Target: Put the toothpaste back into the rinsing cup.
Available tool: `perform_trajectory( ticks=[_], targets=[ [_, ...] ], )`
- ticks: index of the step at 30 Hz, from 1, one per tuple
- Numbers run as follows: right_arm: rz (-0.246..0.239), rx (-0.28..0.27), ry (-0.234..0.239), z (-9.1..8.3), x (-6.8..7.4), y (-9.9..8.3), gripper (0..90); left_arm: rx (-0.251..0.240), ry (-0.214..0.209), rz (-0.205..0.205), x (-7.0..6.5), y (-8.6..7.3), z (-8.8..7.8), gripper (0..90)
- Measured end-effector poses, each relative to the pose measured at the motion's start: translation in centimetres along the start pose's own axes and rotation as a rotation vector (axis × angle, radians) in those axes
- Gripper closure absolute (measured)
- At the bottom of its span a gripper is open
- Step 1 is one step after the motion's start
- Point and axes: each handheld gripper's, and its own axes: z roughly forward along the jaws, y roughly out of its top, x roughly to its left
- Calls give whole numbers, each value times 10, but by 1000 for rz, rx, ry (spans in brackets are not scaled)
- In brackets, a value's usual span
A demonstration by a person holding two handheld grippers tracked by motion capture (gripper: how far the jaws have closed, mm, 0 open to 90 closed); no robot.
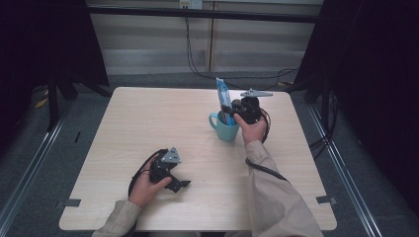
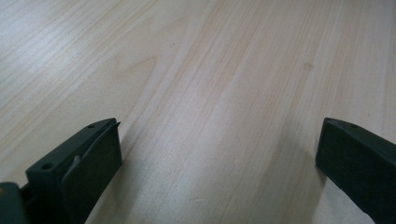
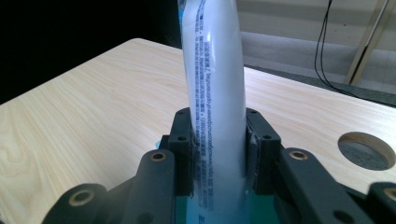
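A teal mug (image 1: 223,129) with its handle to the left stands on the right half of the wooden table (image 1: 148,123). A white and blue tube (image 1: 222,96) rises upright out of it. My right gripper (image 1: 228,112) is shut on the tube just above the mug's rim. In the right gripper view both jaws press on the tube's printed white side (image 3: 212,84), and the teal mug (image 3: 261,212) shows below them. My left gripper (image 1: 183,185) rests low at the front left of the table. Its jaws (image 2: 217,158) stand wide apart over bare wood with nothing between them.
A round hole (image 3: 366,149) is cut in the table top near its far right corner. Black cables (image 1: 197,69) hang down the wall behind the table. Dark stands and curtains flank both sides.
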Motion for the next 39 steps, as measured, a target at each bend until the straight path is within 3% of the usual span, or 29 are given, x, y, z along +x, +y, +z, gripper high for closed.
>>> perform_trajectory(
  ticks=[14, 17, 22, 39],
  targets=[
    [-11, 42, -5, 0, 0, -7, 669, -3, 0, -3, 0, 0, 0, 0],
    [5, 20, -2, -2, -2, -8, 661, -3, 0, -3, 0, 0, 0, 0],
    [-14, 37, -7, -4, -1, -5, 662, -4, 1, -4, 0, 0, 0, 0],
    [-50, 53, -25, -9, 4, -2, 539, -3, 1, -3, 0, 0, 0, 0]
  ],
)
